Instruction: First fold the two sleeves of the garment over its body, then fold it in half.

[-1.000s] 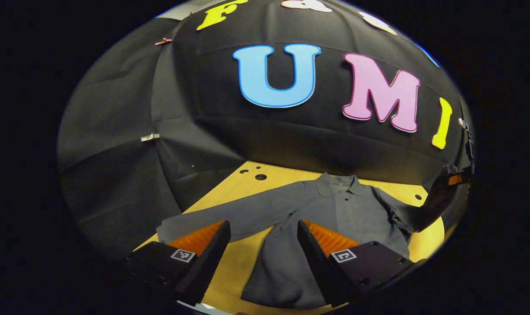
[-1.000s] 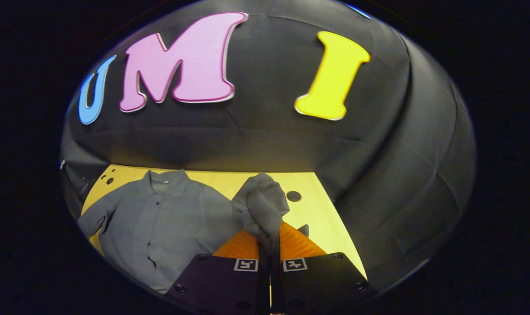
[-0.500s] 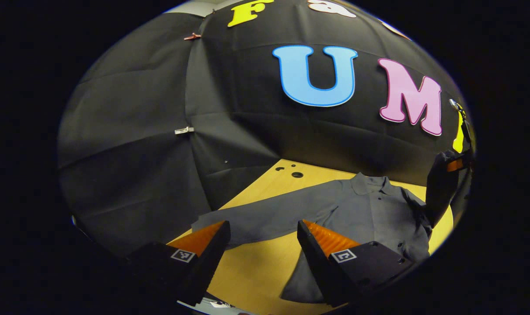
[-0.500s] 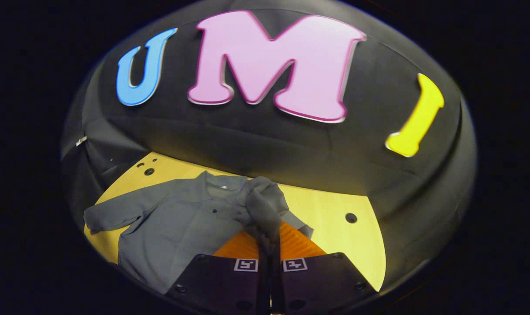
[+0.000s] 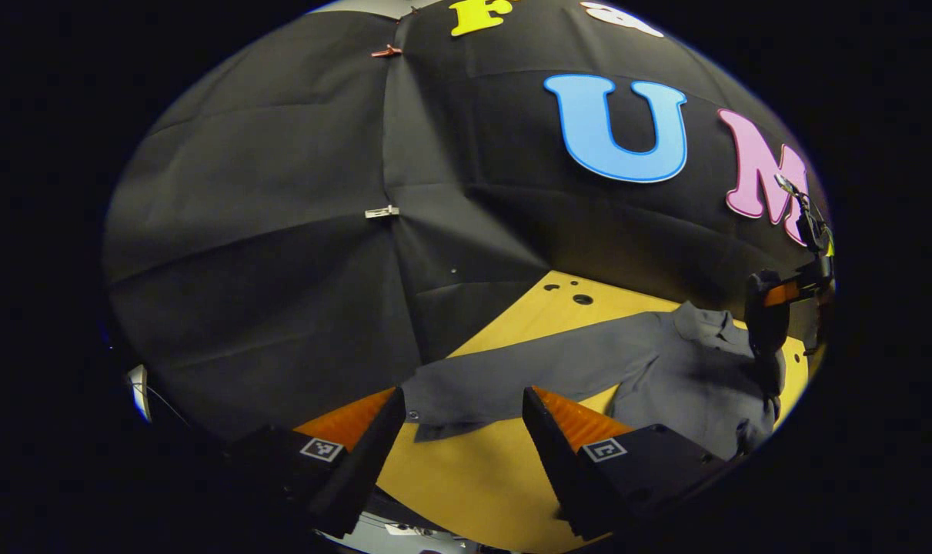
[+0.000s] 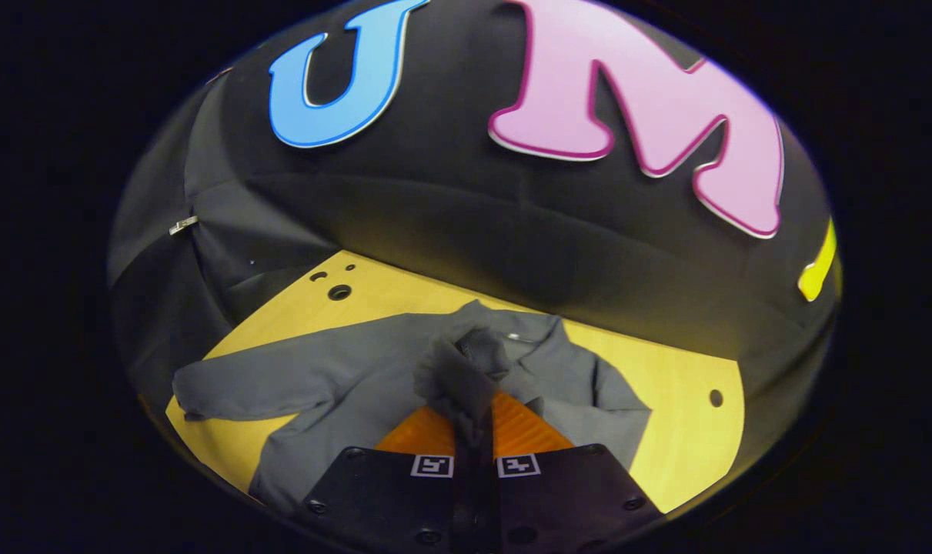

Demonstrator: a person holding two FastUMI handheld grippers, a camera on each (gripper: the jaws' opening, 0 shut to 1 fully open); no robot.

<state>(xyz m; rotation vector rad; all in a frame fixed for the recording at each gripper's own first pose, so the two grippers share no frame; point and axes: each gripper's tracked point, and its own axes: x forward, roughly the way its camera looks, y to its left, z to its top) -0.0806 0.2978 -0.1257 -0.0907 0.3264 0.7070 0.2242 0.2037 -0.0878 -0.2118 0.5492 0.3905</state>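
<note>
In the left gripper view, your left hand-held gripper (image 5: 462,431) hangs with its fingers spread wide and empty over the yellow counter (image 5: 473,477), the outstretched sleeve (image 5: 512,377) of the grey garment (image 5: 689,385) lying flat at 12 o'clock. In the right gripper view, your right hand-held gripper (image 6: 473,419) is clamped on the other sleeve (image 6: 462,377), lifted above the garment's body at 12 o'clock.
</note>
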